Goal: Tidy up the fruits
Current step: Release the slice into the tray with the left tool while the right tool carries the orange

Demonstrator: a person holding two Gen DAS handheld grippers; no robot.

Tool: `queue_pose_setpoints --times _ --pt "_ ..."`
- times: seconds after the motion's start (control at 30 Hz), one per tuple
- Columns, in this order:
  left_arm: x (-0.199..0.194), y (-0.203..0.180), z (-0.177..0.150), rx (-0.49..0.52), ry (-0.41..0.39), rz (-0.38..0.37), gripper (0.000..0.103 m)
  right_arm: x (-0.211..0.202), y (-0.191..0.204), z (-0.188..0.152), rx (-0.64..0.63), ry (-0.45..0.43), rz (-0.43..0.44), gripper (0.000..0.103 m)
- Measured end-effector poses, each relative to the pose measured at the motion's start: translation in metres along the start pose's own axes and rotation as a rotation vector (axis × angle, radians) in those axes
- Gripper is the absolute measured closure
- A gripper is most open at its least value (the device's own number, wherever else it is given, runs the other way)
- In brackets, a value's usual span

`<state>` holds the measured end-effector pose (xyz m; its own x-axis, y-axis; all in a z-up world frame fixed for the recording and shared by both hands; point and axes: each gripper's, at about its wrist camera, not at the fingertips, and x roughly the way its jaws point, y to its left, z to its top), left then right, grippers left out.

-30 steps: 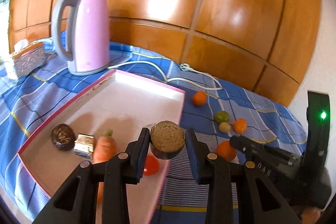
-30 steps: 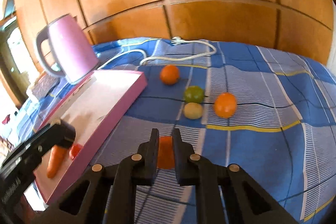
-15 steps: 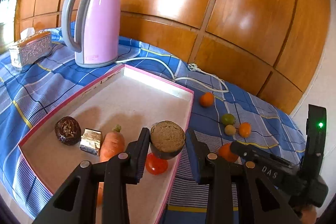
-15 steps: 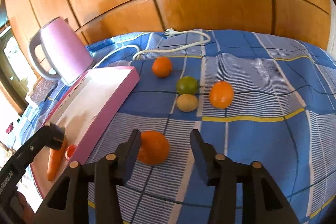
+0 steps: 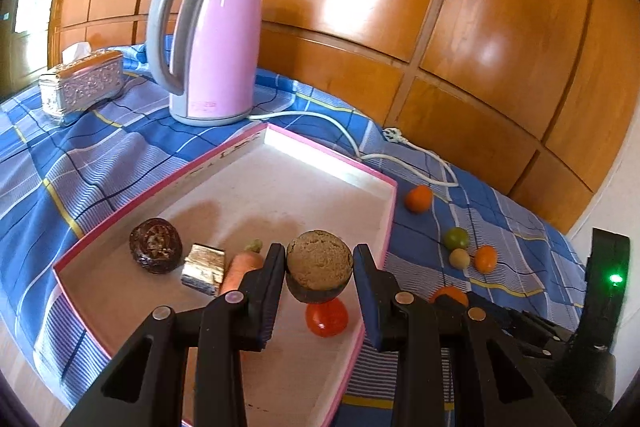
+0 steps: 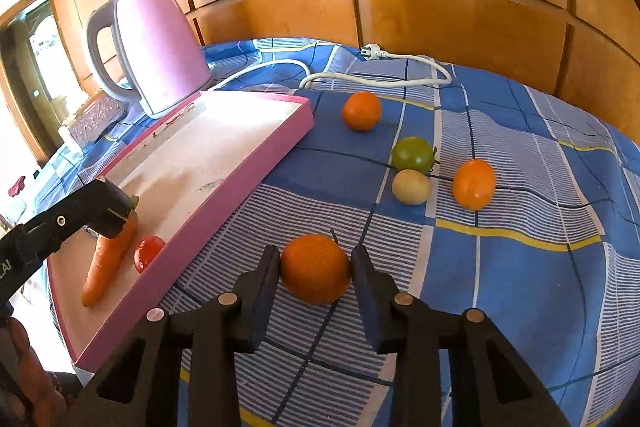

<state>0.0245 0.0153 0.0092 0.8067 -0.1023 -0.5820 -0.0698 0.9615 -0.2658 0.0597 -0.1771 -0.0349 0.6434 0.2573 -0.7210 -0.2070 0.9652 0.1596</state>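
Note:
My left gripper [image 5: 319,281] is shut on a brown muffin [image 5: 319,263] and holds it above the pink tray [image 5: 332,163]. In the tray lie a carrot [image 5: 240,265], a red tomato [image 5: 326,317], a dark cake [image 5: 156,245] and a foil-wrapped piece [image 5: 203,269]. My right gripper [image 6: 316,273] has its jaws around a large orange [image 6: 316,269] on the blue checked cloth, fingers touching its sides. Beyond it lie another orange [image 6: 361,110], a green tomato [image 6: 413,154], a pale small fruit [image 6: 411,187] and an orange fruit [image 6: 474,183].
A pink kettle [image 5: 208,45] stands behind the tray, its white cord [image 6: 372,77] trailing across the cloth. A silver tissue box [image 5: 82,85] sits at the far left. Wooden panels back the table. The tray wall [image 6: 224,211] is left of my right gripper.
My right gripper opened, drew back, then closed in around the large orange. My left gripper kept hold of the muffin and rose a little over the tray.

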Motion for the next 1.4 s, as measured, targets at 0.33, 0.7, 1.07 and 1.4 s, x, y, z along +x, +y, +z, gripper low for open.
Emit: queue_pose_setpoints --times 0.33,0.7,1.07,1.4 --pt "-0.005 0.02 0.001 -0.058 -0.01 0.09 0.068 -0.006 0.004 0.002 0.005 -0.022 0.028 0.066" --pt "-0.007 0.045 0.002 -0.153 0.003 0.145 0.068 -0.015 0.046 0.011 -0.006 -0.043 0.166 0.066" --pt "-0.009 0.072 0.001 -0.286 0.005 0.196 0.046 -0.003 0.099 0.048 0.02 -0.019 0.351 0.064" --pt "-0.014 0.071 -0.001 -0.294 -0.001 0.203 0.04 0.009 0.059 0.035 0.197 0.0 0.238 0.063"
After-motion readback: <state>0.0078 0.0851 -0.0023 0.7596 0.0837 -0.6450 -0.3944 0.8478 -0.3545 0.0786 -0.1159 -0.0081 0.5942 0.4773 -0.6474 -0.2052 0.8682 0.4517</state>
